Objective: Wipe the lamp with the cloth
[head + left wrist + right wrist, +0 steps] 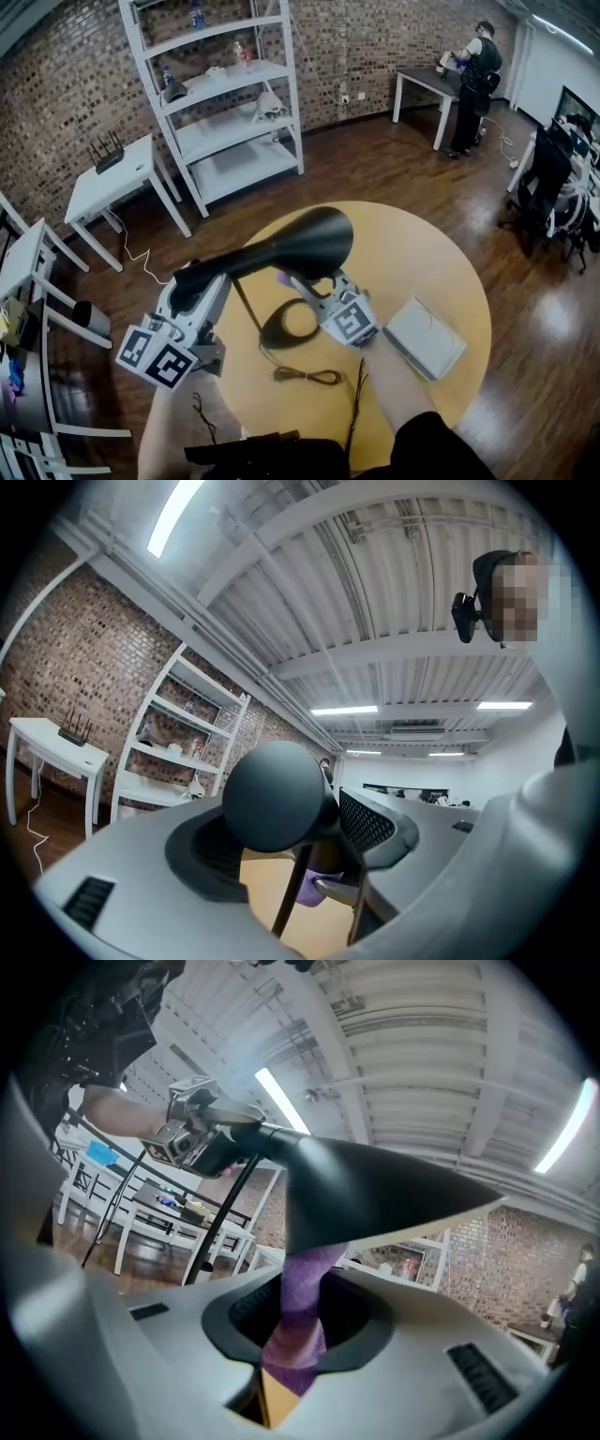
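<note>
**A:** Where are we with the lamp (300, 246)?

**B:** Mid-wipe, by my reading. My left hand-held gripper (195, 286) is clenched on the rounded rear end of the lamp's head and steadies it at about 9 o'clock over the worktop (422, 272). The base (274, 330) sits on the worktop just under it.

**A:** And the cloth (298, 1326)?

**B:** It's in my right hand-held gripper (298, 284), pinched between the jaws as a purple strip. Its upper end meets the lower rim of the shade (375, 1190), at roughly 6 o'clock on the cone as I see it from that gripper.

**A:** So what counts as done?

**B:** The cloth is picked up, the lamp is braced, and cloth and shade are in contact. I can't tell how much of the shade is already clean, because nothing on the black surface shows it.

**A:** What's left?

**B:** I'd judge most of it. That means the top of the cone, the neck toward my left hand-held gripper, then the stem and base. The cord (305, 376) lies loose at 6 o'clock, so I'd keep clear of it.
</note>
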Demonstrator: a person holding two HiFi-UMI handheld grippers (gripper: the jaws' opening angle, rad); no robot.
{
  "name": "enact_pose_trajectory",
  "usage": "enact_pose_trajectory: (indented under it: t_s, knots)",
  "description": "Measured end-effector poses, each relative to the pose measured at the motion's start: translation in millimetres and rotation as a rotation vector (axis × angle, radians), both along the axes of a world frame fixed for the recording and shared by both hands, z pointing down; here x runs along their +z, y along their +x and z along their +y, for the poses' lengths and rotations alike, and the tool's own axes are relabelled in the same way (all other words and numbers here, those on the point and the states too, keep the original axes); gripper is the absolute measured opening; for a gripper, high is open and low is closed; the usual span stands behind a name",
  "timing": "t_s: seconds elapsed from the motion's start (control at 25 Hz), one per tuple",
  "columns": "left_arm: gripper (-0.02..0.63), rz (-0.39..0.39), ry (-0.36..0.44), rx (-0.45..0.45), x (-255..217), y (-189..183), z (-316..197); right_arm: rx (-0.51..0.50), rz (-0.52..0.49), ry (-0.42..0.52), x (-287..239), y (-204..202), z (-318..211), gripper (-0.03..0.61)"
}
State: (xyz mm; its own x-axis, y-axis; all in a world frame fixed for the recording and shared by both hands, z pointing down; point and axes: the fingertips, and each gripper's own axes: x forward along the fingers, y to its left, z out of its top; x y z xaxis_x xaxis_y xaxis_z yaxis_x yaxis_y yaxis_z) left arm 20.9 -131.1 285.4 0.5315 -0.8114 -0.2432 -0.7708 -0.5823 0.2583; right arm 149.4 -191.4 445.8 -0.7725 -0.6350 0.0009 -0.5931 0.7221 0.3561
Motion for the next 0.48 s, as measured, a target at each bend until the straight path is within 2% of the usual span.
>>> enact_pose_trajectory:
  t_s: [0.12, 0.32, 0.48]
  knots:
    - [0.281, 0.0, 0.002, 0.002, -1.4, -0.3, -0.7, 0.046, -0.01, 0.002, -4.8, 7.3, -4.8, 0.092]
    - [0.281, 0.013, 0.006, -0.001, 0.9, 4.3, 1.0, 0.125, 0.019, 0.101, -20.0, 54.3, -2.5, 0.091]
    - [0.281, 0.018, 0.007, 0.0, -0.8, 3.1, -0.4, 0.2, -0.005, 0.087, -24.6, 83.2, -14.9, 0.091]
